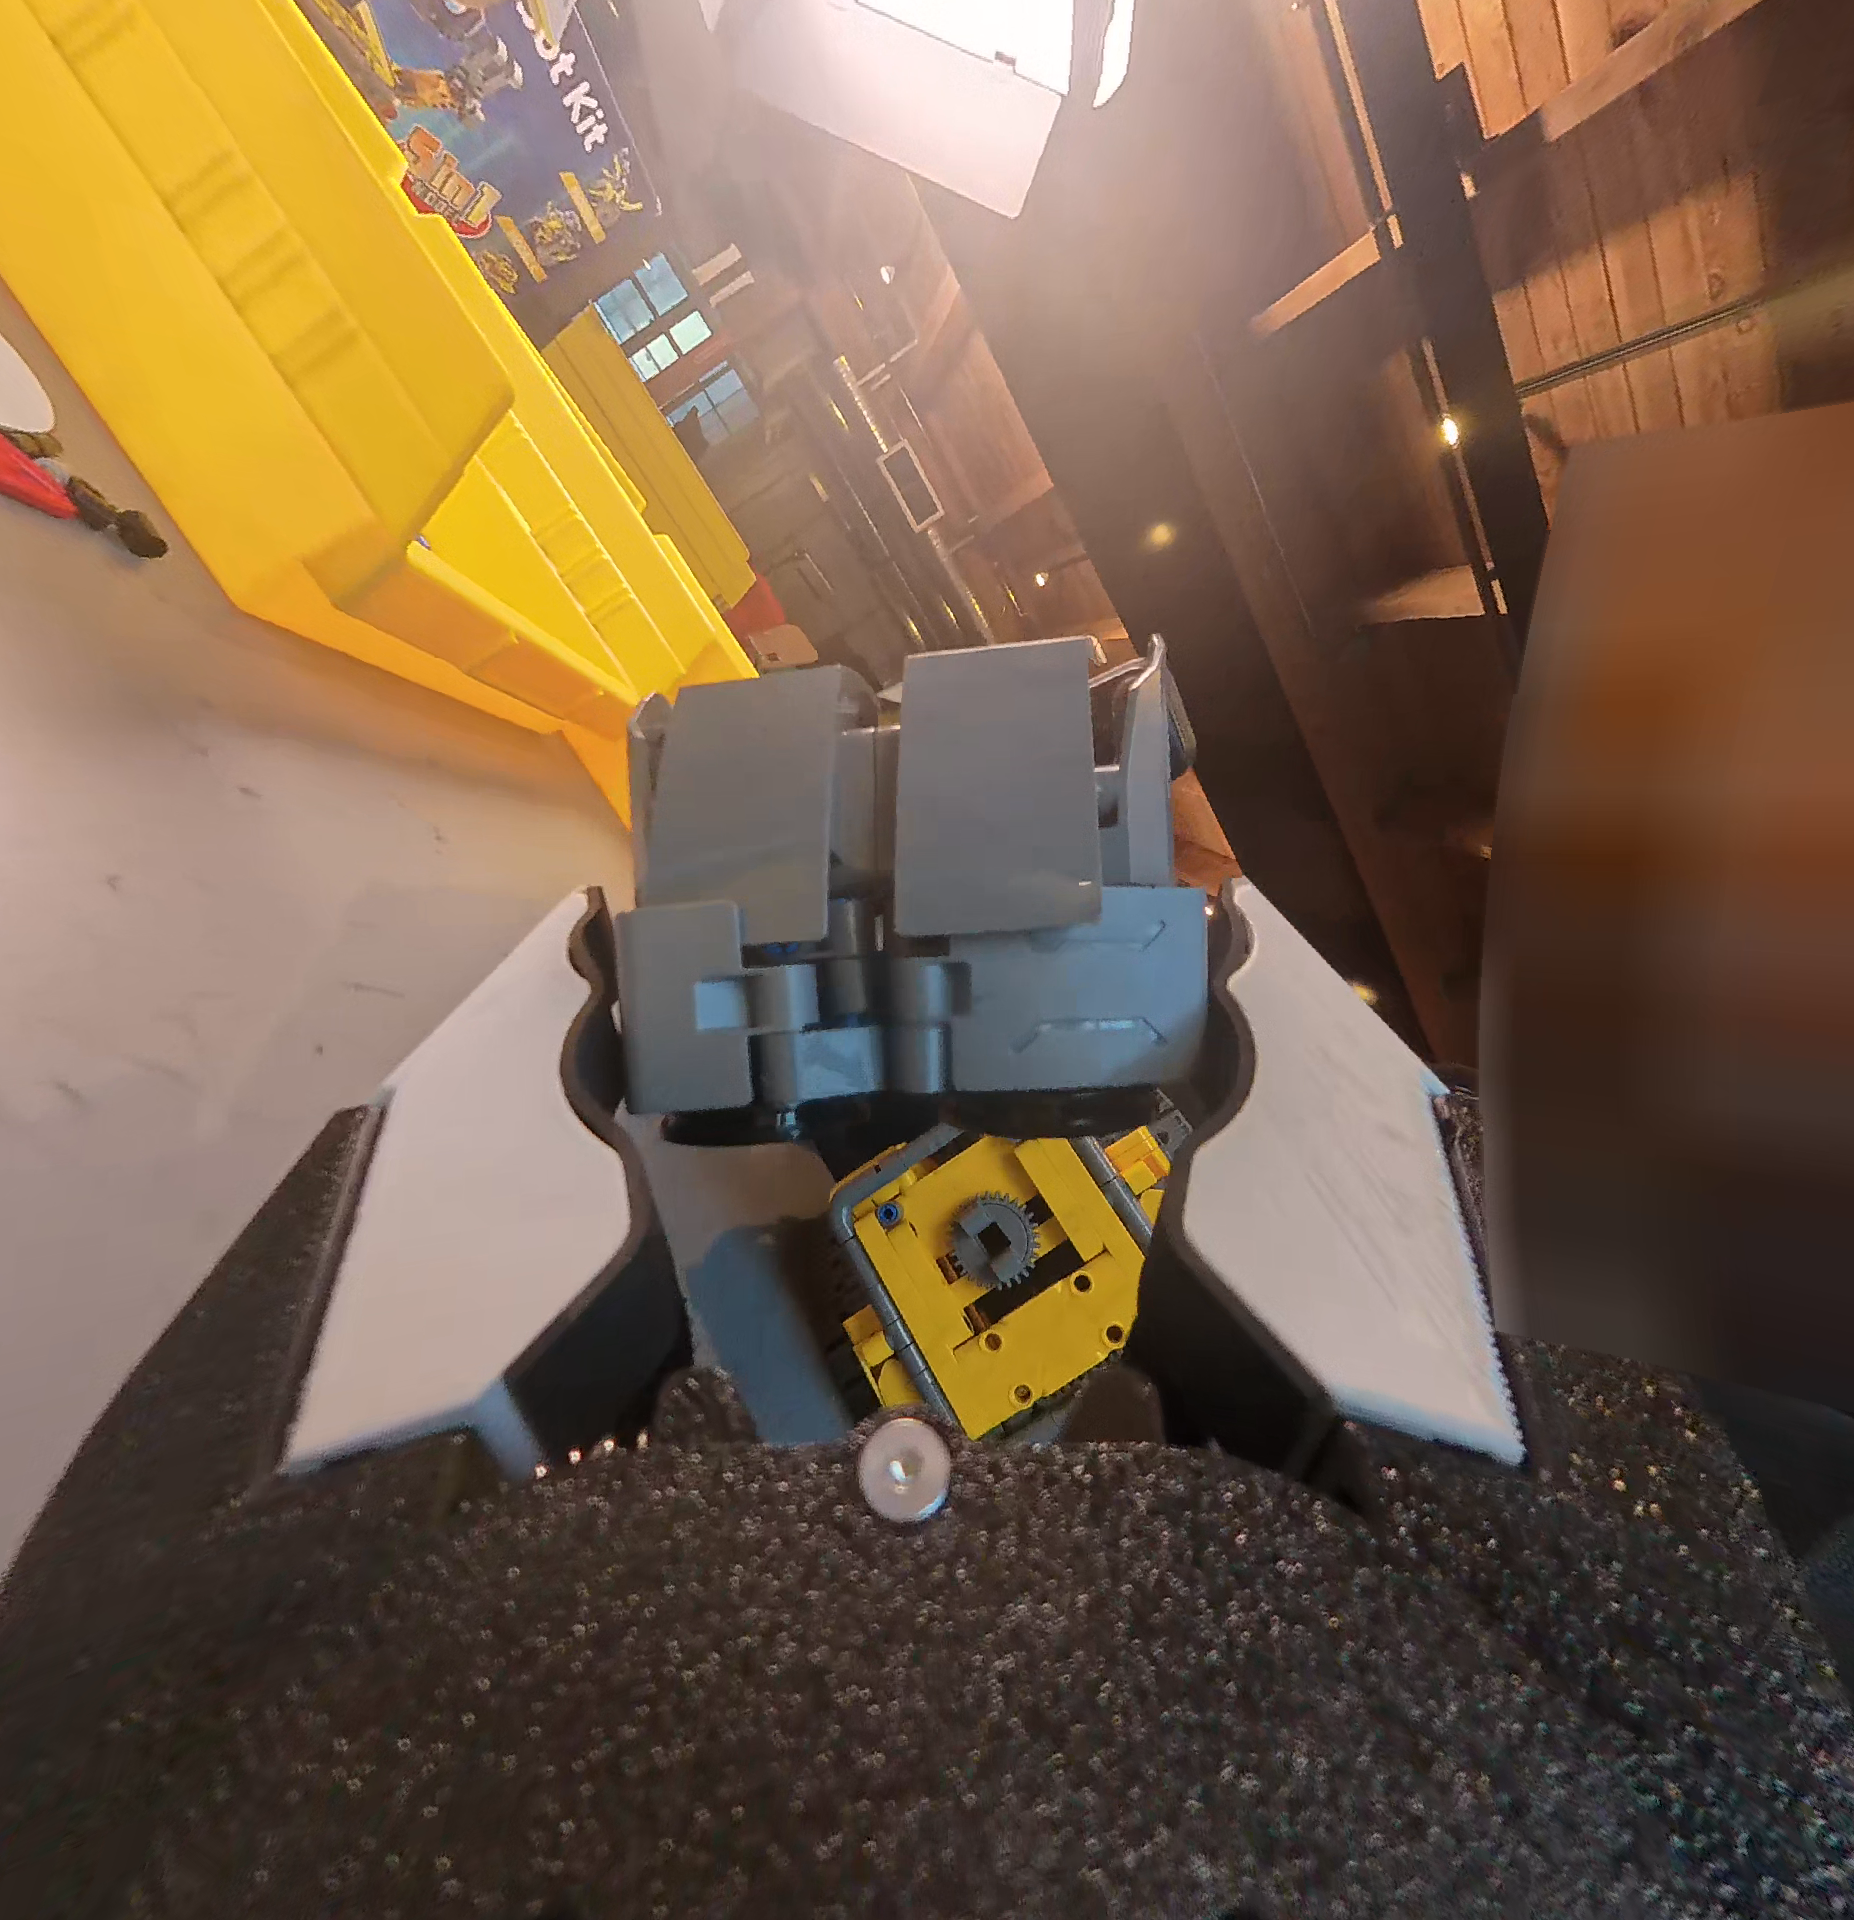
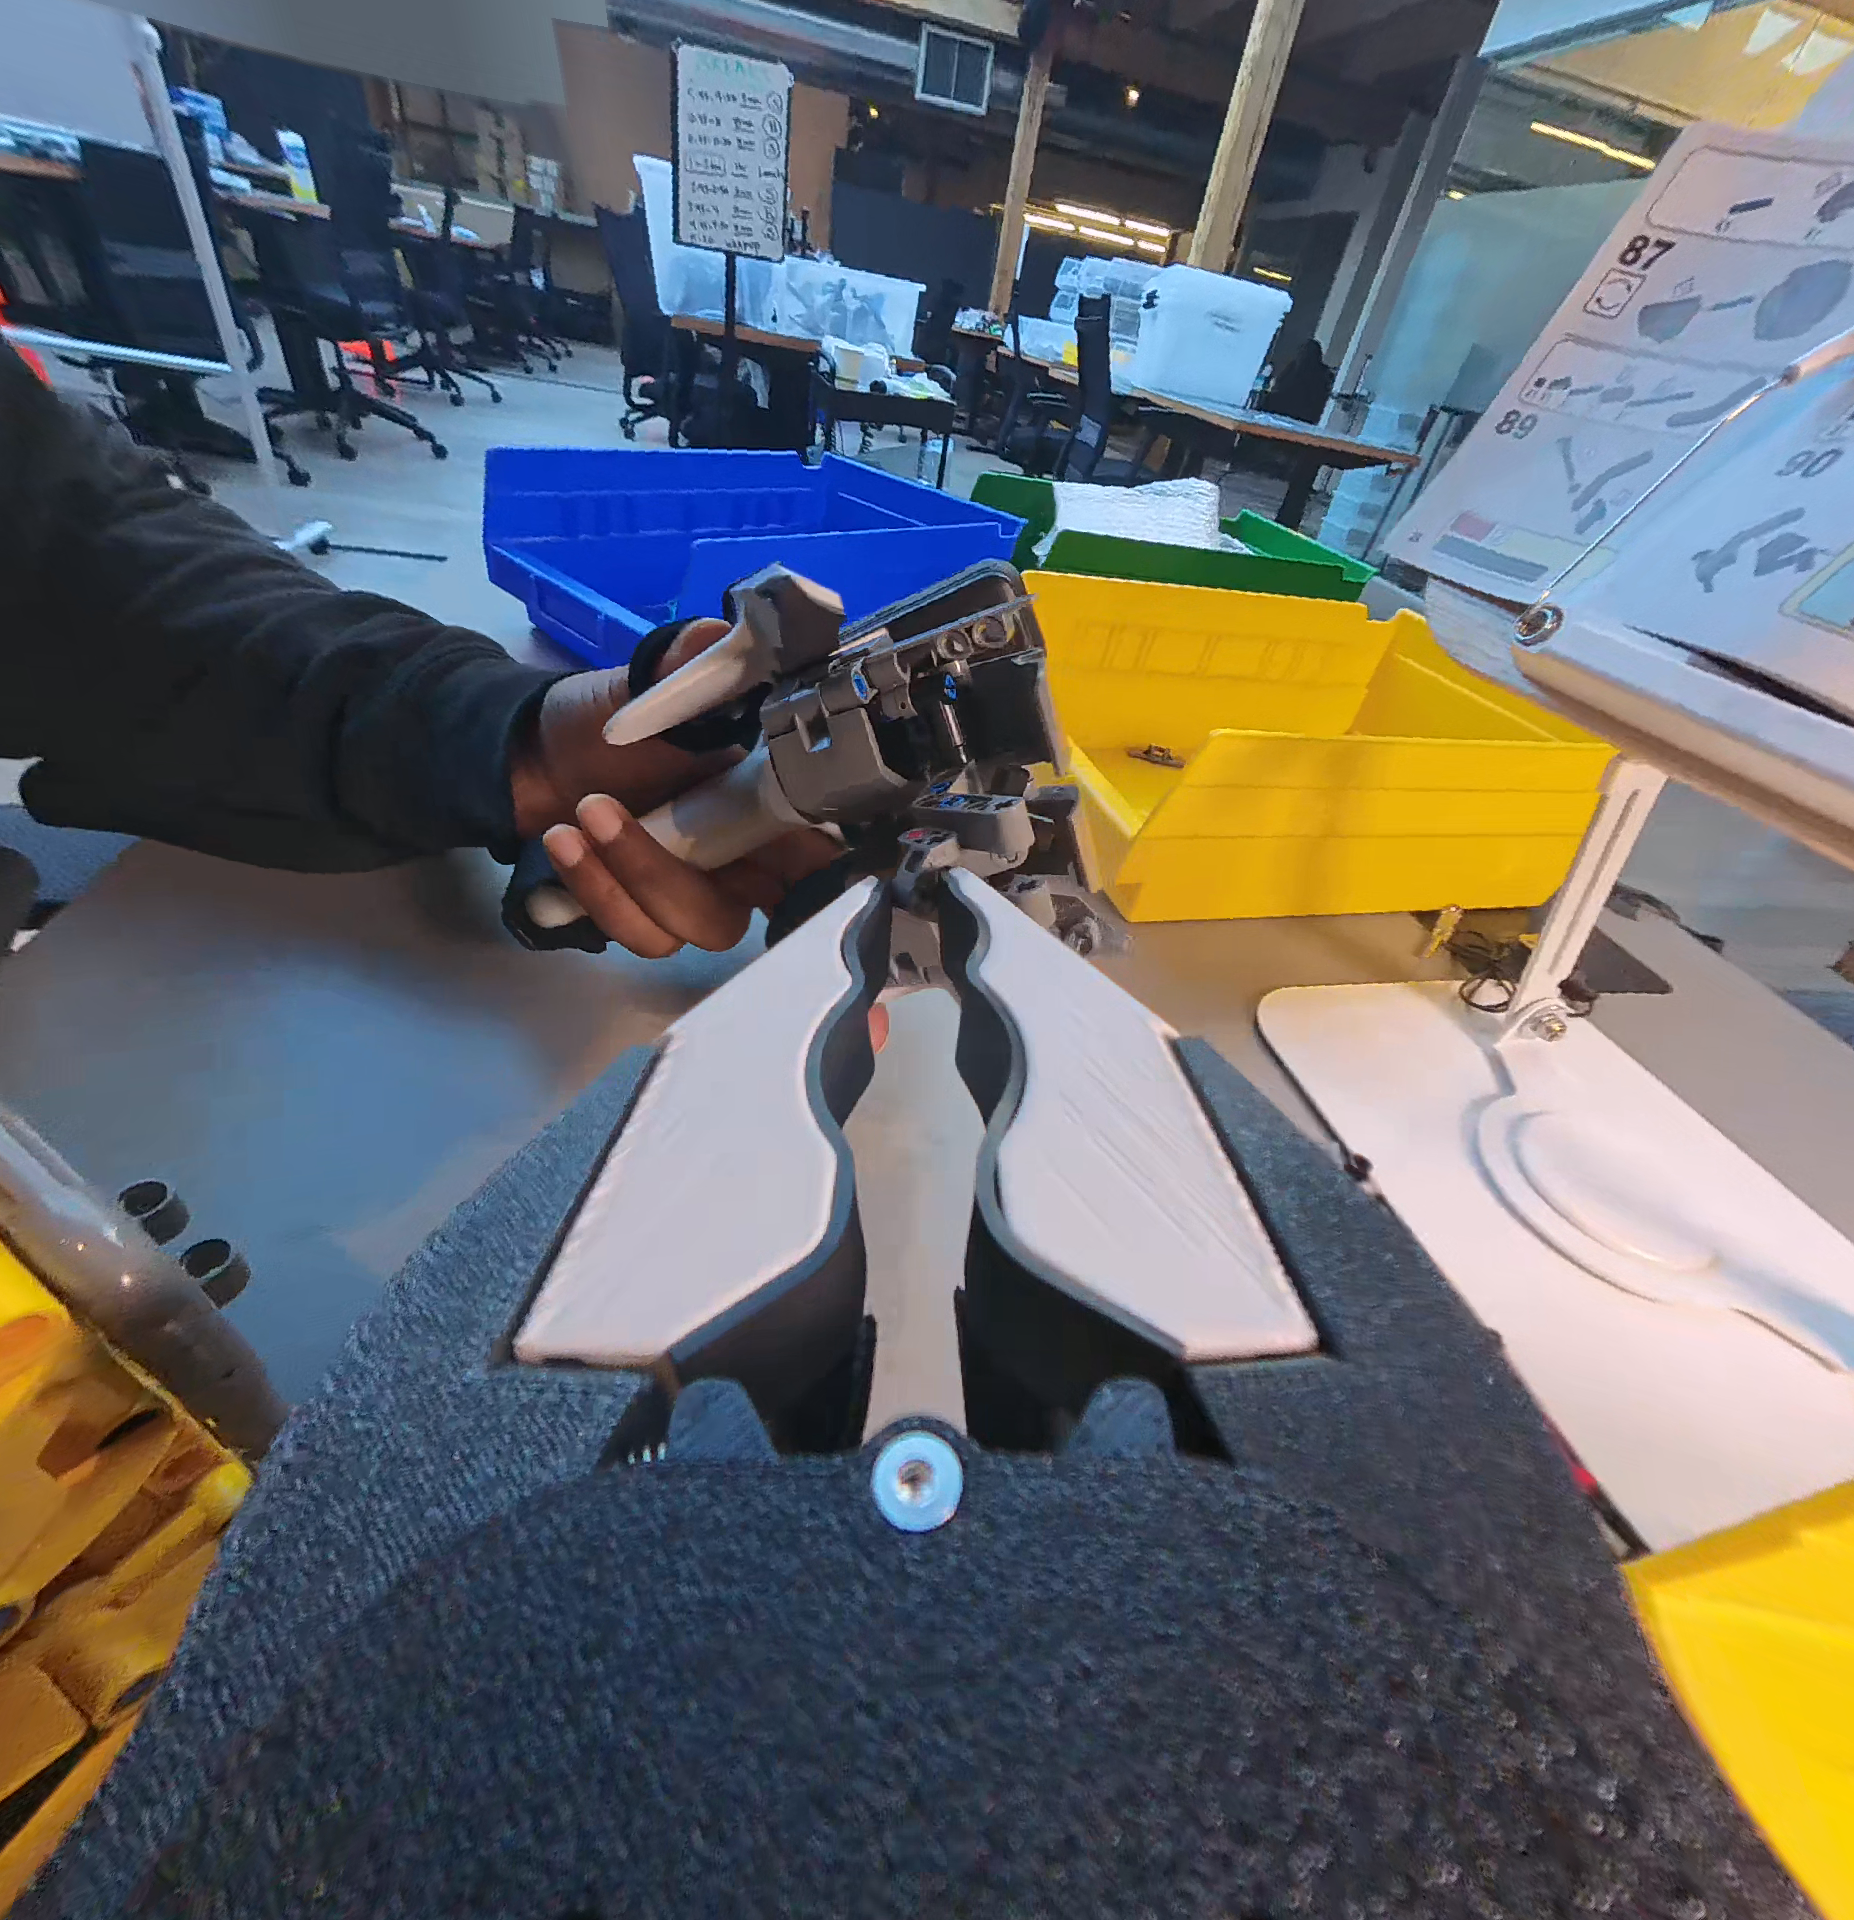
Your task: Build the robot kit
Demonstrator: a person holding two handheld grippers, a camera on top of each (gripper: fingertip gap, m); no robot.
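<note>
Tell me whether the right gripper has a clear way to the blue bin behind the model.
Probably not directly: the right gripper is shut on the grey model, and the model and hand sit between it and the blue bin.

In the left wrist view a blur patch (image 1: pixel 1681 883) covers the right side of the frame, and the red toy piece (image 1: pixel 40 478) at the left edge is cut off. In the right wrist view the yellow brick assembly (image 2: pixel 61 1455) at the lower left and the instruction booklet (image 2: pixel 1733 395) at the upper right run past the edges. There the right gripper's fingertips (image 2: pixel 918 914) hide the grey part they pinch, so its shape cannot be told.

left claw (image 1: pixel 907 997) grips grey brick model (image 1: pixel 902 894).
</note>
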